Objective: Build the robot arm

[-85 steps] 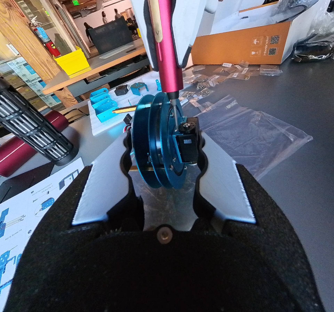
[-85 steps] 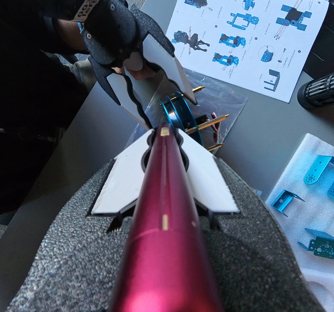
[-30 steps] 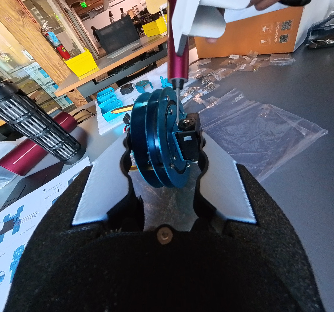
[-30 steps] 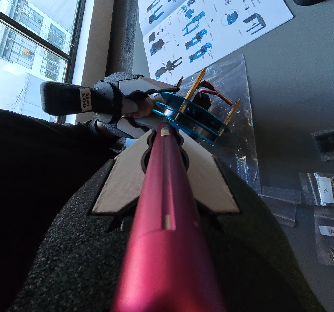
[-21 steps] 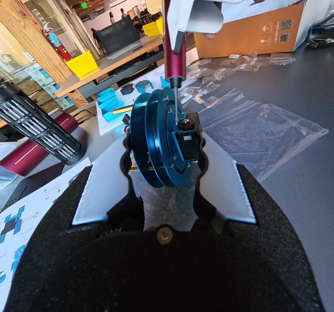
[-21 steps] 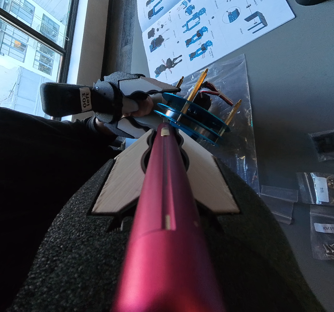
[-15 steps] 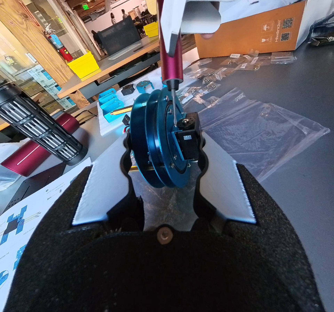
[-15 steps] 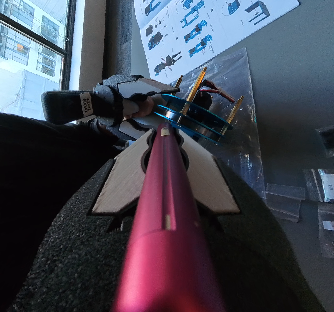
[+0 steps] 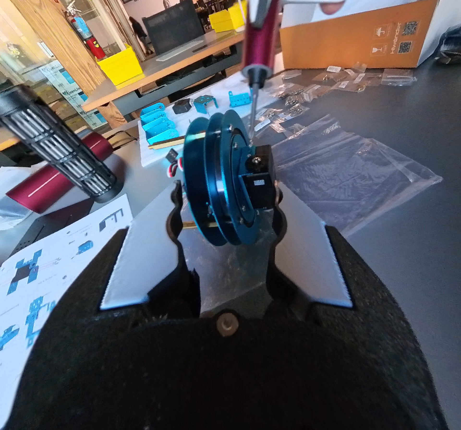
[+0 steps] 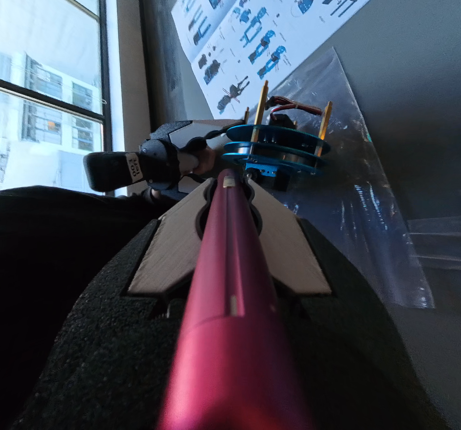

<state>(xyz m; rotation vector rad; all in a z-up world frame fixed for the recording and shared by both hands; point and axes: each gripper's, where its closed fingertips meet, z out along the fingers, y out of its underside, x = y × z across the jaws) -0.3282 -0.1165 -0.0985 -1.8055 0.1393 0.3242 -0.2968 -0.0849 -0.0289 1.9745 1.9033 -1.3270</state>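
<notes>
Gripping blue disc assembly (image 9: 219, 188), left tongs (image 9: 225, 193); right tongs (image 10: 230, 188) clamping magenta screwdriver (image 10: 232, 293), tip blurred.

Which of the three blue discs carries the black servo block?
The rightmost blue disc in the left wrist view, the one facing the screwdriver bit. The black servo sits on its bracket; the other two discs stack behind it, on brass standoffs.

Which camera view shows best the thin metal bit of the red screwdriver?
The left wrist view. There the bit runs bare from the red screwdriver down to the blue disc assembly, beside the black servo. In the right wrist view the screwdriver's own body hides the bit.
</notes>
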